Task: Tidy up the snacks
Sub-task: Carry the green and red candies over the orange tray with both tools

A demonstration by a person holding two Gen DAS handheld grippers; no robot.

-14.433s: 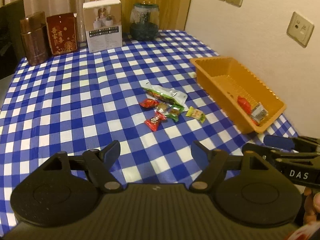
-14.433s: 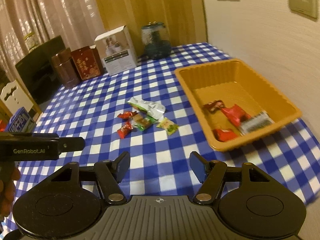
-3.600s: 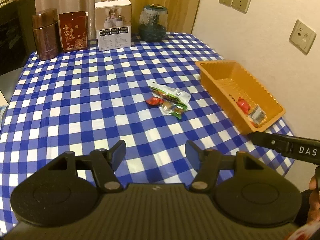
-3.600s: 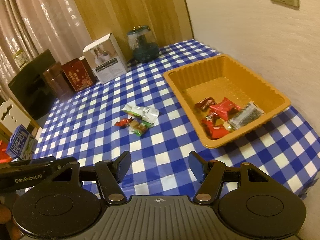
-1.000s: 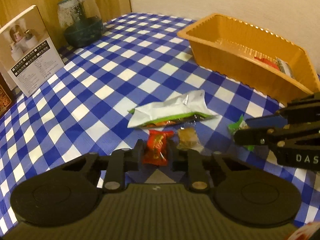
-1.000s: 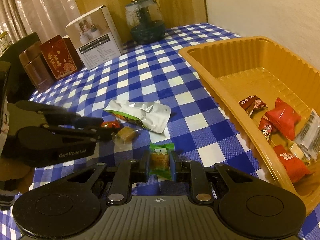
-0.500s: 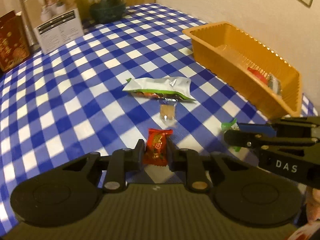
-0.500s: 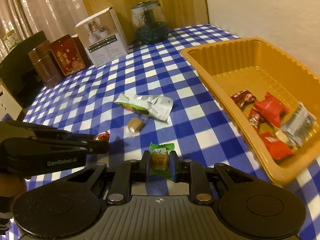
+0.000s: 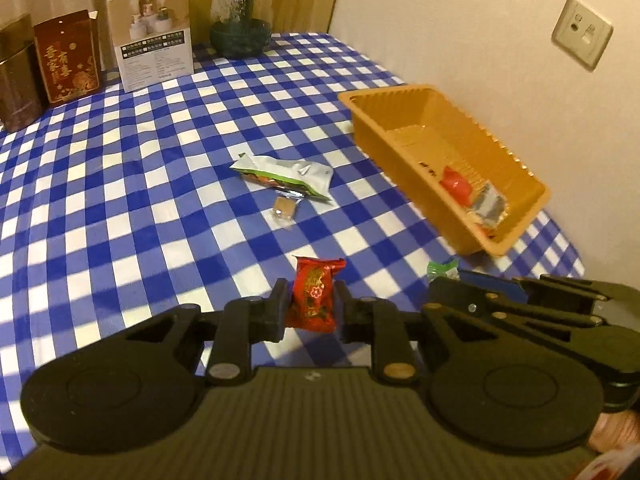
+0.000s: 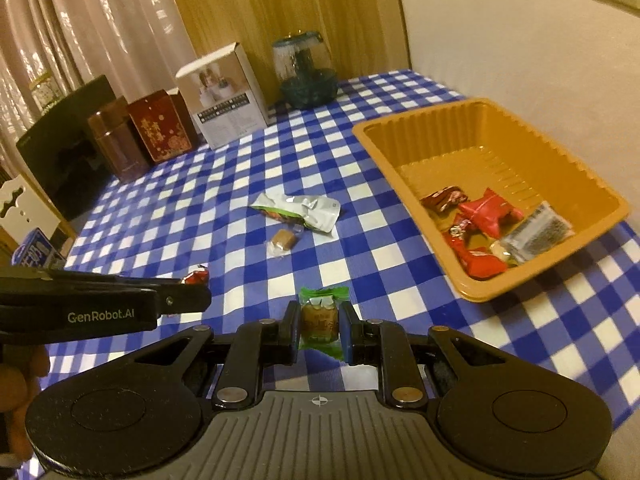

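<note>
Between the fingers of the left gripper [image 9: 310,304], in the left wrist view, a red wrapped candy [image 9: 313,295] stands pinched upright, above the checkered worktop [image 9: 120,184]. Ahead of the fingers lie a small brown candy in clear wrap [image 9: 284,208] and, just beyond it, a white and green snack packet [image 9: 286,174]. Ahead and to the right sits the orange tray [image 9: 404,152], with a red wrapper [image 9: 456,181] and a silver packet [image 9: 488,206] at its near end. Close on the right is the right gripper [image 9: 452,280], a bit of green wrapper [image 9: 440,268] showing at its tip

Between the right gripper's [image 10: 320,322] fingers, in the right wrist view, a green wrapped candy [image 10: 320,318] is pinched above the worktop [image 10: 380,272]. Ahead lie the brown candy [image 10: 283,239] and the snack packet [image 10: 302,210], touching. To the right, the tray [image 10: 400,168] holds several red wrappers [image 10: 490,212] and a silver packet [image 10: 536,232]. To the left, the left gripper [image 10: 188,294] reaches in, the red candy [image 10: 196,277] at its tip
</note>
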